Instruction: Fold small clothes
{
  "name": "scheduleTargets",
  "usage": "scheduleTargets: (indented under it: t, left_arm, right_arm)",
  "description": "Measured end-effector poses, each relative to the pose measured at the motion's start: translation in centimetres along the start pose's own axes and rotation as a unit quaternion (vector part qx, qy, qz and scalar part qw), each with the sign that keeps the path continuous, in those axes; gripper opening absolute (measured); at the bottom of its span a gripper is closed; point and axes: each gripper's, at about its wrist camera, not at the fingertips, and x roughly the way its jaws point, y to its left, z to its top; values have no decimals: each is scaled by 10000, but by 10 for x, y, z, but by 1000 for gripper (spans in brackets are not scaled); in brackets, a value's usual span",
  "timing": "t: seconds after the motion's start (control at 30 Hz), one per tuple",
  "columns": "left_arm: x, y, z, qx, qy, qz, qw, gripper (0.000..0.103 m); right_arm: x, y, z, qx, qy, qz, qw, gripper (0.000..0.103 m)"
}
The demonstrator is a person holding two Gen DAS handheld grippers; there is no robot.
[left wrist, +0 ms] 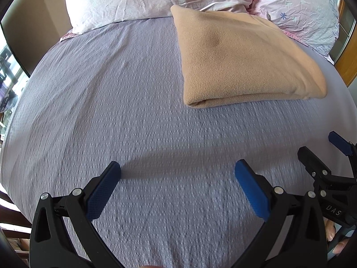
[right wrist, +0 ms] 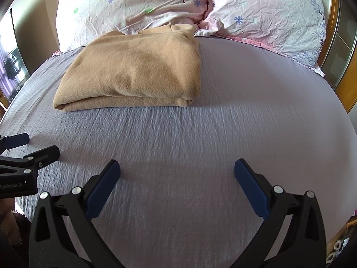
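A tan fleece garment (left wrist: pixel 243 58) lies folded in a neat rectangle on the grey bed sheet (left wrist: pixel 111 116), far from both grippers; it also shows in the right wrist view (right wrist: pixel 133 71). My left gripper (left wrist: pixel 177 169) is open and empty above the sheet, near the front of the bed. My right gripper (right wrist: pixel 177 168) is open and empty, also above the sheet. The right gripper shows at the right edge of the left wrist view (left wrist: pixel 321 147), and the left gripper at the left edge of the right wrist view (right wrist: pixel 35 146).
Two pink floral pillows (right wrist: pixel 125 6) (right wrist: pixel 267 15) lie along the head of the bed behind the garment. A wooden frame (right wrist: pixel 343 51) stands at the right. The bed's left edge drops off toward a window (left wrist: pixel 9 84).
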Motion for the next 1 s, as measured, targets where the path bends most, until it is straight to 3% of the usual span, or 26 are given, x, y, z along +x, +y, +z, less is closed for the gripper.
scheduleTargets:
  t: [1.0]
  left_arm:
    - [0, 0, 0, 4, -3, 0, 10000, 102]
  right_arm:
    - [0, 2, -1, 23, -24, -22, 10000, 101]
